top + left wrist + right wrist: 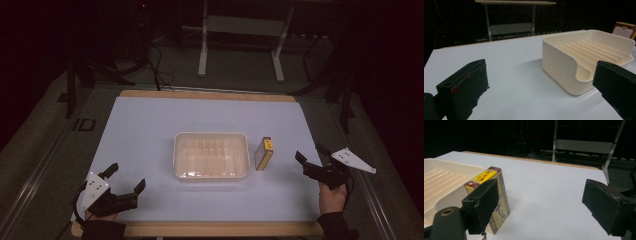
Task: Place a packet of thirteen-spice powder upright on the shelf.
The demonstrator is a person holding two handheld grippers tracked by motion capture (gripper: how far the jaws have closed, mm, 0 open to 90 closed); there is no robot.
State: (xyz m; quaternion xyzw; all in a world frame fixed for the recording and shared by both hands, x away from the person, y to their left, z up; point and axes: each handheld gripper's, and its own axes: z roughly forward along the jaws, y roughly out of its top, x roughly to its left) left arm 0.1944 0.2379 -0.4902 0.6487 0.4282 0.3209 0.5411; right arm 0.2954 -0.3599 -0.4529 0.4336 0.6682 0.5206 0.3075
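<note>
Right gripper (311,153) held at table's 4 o'clock, jaws spread wide, nothing clamped. Yellow-and-brown carton (264,153) stood on its long edge at gripper's 9 o'clock, near, apart from jaws. Cream ribbed tray (211,175) set just beside carton, at its 9 o'clock, mid-table. Left gripper (127,176) held at table's 7 o'clock, jaws likewise spread, empty, tray at its 2 o'clock.

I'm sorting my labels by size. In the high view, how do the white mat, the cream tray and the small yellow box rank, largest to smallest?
1. White mat, by far the largest.
2. Cream tray, resting on the mat.
3. Yellow box, standing just right of the tray.
All lie at similar depth, so the order is safe.
</note>
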